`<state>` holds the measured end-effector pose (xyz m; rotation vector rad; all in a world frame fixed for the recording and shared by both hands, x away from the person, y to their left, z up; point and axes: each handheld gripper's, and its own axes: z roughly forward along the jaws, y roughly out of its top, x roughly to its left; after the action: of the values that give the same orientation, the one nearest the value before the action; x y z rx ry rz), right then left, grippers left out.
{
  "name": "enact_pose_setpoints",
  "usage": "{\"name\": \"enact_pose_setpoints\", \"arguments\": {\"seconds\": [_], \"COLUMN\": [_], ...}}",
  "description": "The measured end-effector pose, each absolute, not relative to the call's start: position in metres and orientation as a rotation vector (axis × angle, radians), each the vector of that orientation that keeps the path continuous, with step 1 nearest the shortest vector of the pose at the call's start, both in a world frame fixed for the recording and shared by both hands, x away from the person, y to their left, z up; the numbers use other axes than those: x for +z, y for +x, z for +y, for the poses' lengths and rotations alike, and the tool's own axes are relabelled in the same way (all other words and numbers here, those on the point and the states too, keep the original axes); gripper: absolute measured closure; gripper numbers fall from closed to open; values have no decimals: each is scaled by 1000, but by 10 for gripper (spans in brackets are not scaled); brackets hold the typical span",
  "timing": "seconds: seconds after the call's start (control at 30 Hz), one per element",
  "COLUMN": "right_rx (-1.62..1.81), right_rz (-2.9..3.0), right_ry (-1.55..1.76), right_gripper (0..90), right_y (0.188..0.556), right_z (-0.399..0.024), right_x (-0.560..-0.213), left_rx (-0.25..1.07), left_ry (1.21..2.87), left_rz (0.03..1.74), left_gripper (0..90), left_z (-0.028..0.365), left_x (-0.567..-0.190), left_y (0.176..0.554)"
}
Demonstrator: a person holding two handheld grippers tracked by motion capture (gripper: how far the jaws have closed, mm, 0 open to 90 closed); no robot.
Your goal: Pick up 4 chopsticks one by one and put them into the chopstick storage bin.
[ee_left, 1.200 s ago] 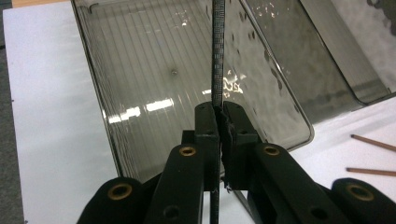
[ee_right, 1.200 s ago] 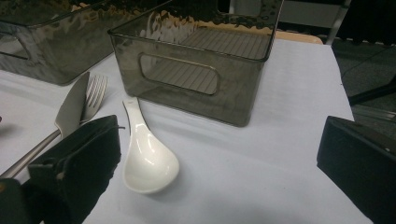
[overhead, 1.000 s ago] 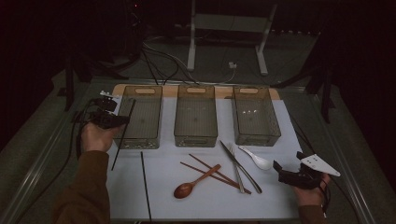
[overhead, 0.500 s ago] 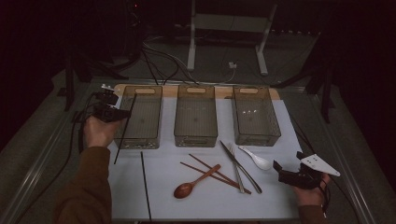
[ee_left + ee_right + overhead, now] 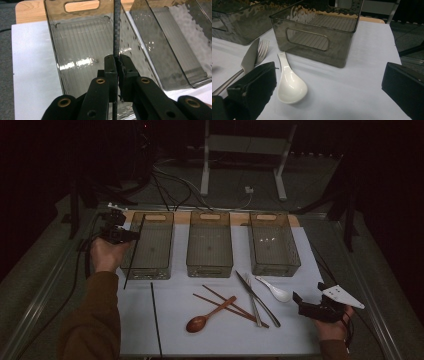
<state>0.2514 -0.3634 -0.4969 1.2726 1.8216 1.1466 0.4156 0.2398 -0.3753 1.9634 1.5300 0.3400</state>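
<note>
The left gripper (image 5: pixel 120 235) is carrying a black chopstick (image 5: pixel 134 251) farther up and toward the back of the left bin (image 5: pixel 150 246) than it was a second ago, when the hand sat lower beside that bin's front corner. Its fingers (image 5: pixel 111 67) are pinched tight on the thin woven-looking rod, which is running straight up between them in the left gripper view and slanting over the bin's left rim in the high view, its lower tip hanging just past the bin's front edge. That shift is suggesting a sorting job, with this stick being lined up to go into the left bin, though it is not inside yet. A second black chopstick (image 5: pixel 156 317) is lying on the white surface (image 5: pixel 300 250) below the bin, well apart from the first. The right gripper (image 5: pixel 312 309) is staying where it was at the right edge, its fingers (image 5: pixel 254 87) standing wide apart and holding nothing, with the white spoon (image 5: pixel 289 82) just ahead of them and a knife (image 5: pixel 249 60) and fork (image 5: pixel 262 50) beside it. The wooden spoon (image 5: pixel 210 315) and brown chopsticks (image 5: pixel 225 302) are waiting near the middle.
</note>
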Motion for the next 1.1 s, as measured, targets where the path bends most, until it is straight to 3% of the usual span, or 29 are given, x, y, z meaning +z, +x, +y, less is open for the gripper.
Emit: {"name": "enact_pose_setpoints", "arguments": {"seconds": [1.1], "right_rx": [1148], "right_rz": [1817], "right_ry": [1286], "right_gripper": [0], "right_y": [252], "right_z": [-366], "right_x": [-498], "left_rx": [313], "left_ry": [1962], "left_rz": [1563], "left_gripper": [875], "left_z": [232], "left_x": [-367], "left_y": [455]}}
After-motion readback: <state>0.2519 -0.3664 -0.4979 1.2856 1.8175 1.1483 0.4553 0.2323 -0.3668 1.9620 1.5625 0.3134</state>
